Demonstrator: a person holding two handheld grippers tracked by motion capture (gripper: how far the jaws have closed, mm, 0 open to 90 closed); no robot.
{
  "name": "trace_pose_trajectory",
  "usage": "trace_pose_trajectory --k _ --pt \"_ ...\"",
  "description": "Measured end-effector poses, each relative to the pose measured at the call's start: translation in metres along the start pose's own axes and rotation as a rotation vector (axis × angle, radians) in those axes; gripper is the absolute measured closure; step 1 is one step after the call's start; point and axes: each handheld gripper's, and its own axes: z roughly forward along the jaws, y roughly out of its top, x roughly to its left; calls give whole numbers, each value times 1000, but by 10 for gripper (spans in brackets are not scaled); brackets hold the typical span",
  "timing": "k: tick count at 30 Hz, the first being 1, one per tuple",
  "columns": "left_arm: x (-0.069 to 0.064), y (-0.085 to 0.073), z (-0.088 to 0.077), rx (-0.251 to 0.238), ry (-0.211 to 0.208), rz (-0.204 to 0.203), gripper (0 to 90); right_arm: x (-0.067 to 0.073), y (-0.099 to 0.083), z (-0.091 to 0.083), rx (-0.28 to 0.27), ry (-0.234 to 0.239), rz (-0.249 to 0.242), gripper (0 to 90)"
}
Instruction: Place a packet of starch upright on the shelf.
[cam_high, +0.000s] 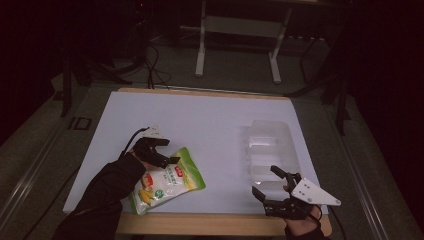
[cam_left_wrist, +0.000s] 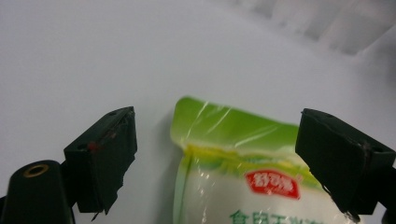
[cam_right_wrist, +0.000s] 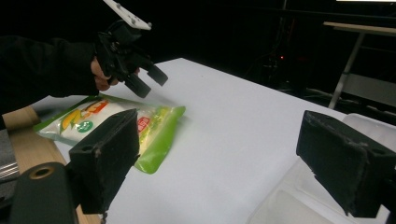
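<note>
Left gripper open above snack bag, not yet gripped | right gripper open, idle near clear tray | pickup pending

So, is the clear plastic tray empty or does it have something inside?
Empty. In the high view the clear tray shows nothing inside; the snack bag lies flat on the table, apart from it.

- The snack bag is glossy plastic film, green and white, with creases that catch the light.
- The container is clear, thin plastic, smooth and a little shiny.
- The table top looks like a matt white sheet, smooth; its front edge is bare light wood.
- The left gripper has matt black pads with rough, frayed edges.
- The right gripper carries a flat grey plate, matt.
</note>
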Motion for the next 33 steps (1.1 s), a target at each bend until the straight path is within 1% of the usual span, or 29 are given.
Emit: trace_pose_trajectory --k 1,2,3,4,5,6,7,8,9,11,12,13,14,15,16,17,18,19,20,21,23,25,26,27,28,29,30,33 --pt "0 0 0 0 0 0 132 0 0 0 0 0 0 131" --pt "2 -2 3 30 -3 -4 132 0 -1 0 3 -3 5 132" --pt "2 -2 3 30 -3 -4 132 0 -1 0 3 -2 6 133" --pt "2 -3 5 46 0 -5 132 0 -1 0 3 -2 6 133" --pt "3 -4 9 86 -8 -4 132 -1 -2 1 7 -4 7 133" --pt "3 -5 11 104 -6 1 132 -1 -2 1 9 -3 8 133" --pt "3 -5 11 104 -6 1 135 -1 -2 1 10 -3 10 134" --pt "4 -7 15 137 -20 5 146 -1 -2 1 11 -4 11 134" --pt "4 -7 15 137 -20 5 146 -1 -2 2 12 -4 12 134" --pt "4 -9 20 174 -28 2 152 -1 -3 2 12 -4 13 134" --pt "4 -9 21 178 -35 -2 162 -1 -3 2 13 -3 13 134" --pt "4 -9 21 178 -35 -2 188 -1 -3 2 13 -3 13 134" --pt "4 -10 22 189 -52 -8 209 -1 -3 2 14 -4 12 135" --pt "4 -10 22 189 -52 -8 231 -1 -3 2 14 -4 12 135" --pt "3 -10 22 201 -71 -6 255 -2 -3 2 15 -4 11 135" --pt "3 -10 22 201 -71 -6 266 -2 -3 2 16 -4 11 136" --pt "2 -10 23 217 -103 -17 301 -2 -3 2 17 -3 11 135" --pt "0 -9 24 233 -108 -14 323 -1 -3 2 17 -3 12 136" --pt "-1 -9 24 239 -118 -21 336 -1 -3 3 18 -2 13 137" --pt "-1 -9 24 239 -118 -21 381 -1 -3 3 18 -2 13 137" --pt "-5 -6 24 273 -107 -19 422 -1 -3 3 21 -4 12 138" --pt "-11 -3 24 310 -79 25 524 -1 -3 3 25 -6 10 138" --pt "-11 -3 24 310 -79 25 584 -1 -3 3 25 -6 10 138" --pt "-17 -1 24 332 -37 65 648 -1 -3 3 25 -6 7 138" --pt "-17 -1 24 332 -37 65 702 -1 -3 3 25 -6 7 138" --pt "-20 -1 24 341 -22 95 702 -1 -3 4 25 -6 7 139" --pt "-24 -1 23 341 -5 118 744 -1 -4 4 26 -7 7 139" --pt "-26 -1 21 333 8 133 809 -1 -4 4 29 -7 7 140"
